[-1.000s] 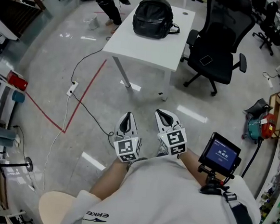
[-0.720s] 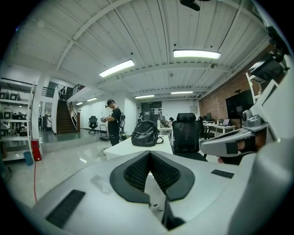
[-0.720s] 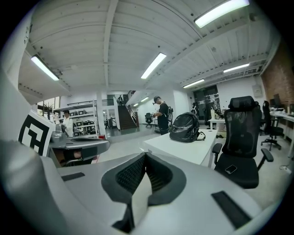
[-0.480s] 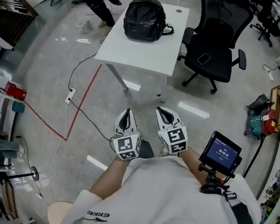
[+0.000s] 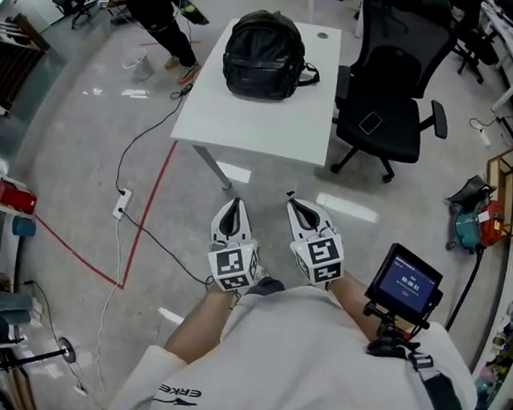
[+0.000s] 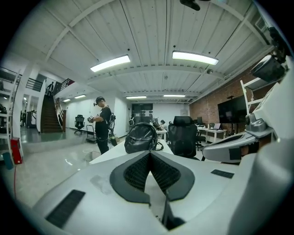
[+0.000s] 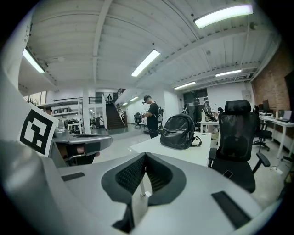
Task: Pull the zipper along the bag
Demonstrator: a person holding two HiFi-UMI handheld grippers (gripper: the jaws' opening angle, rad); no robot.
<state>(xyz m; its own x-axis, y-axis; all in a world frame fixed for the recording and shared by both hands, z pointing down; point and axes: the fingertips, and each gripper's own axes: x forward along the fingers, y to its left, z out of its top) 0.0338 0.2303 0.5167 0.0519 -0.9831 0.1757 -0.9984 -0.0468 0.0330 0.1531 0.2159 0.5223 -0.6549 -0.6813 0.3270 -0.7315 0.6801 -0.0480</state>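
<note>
Left side: a standing person (image 5: 153, 6) in dark clothing was beyond the far left corner of the surface (image 5: 245, 124). A red floor line (image 5: 147, 195) and a power strip (image 5: 120, 203) with its cable lay on the floor well short of the near left corner.

Centre: the black backpack (image 5: 265, 54) sat upright at the far end of the white surface, nearer the left edge, with a strap loop trailing toward the right edge. Its zipper could not be made out at this range.

The left tongs (image 5: 232, 208) and right tongs (image 5: 302, 214) were held side by side close to the operator's body. They were over bare floor, well apart from the near edge of the surface. Each gripper view showed its jaws pressed together at the tips with nothing between them. Both views looked toward the backpack.

Right side: a black office chair (image 5: 390, 86) stood against the right edge of the surface, with a phone (image 5: 369, 122) on its seat. A small monitor (image 5: 403, 280) was mounted at the operator's right.

Change noted: over the last second the surface and backpack shifted lower in the head view and appeared nearer. The round stool seen earlier at the lower left had left the view. The tongs kept the same closed posture throughout.

Assessment: the operator appeared to be walking toward the surface. The task proper had not begun and the backpack was untouched. The approach must be finished before the zipper pull can be found, and the tongs must open to grasp it.
</note>
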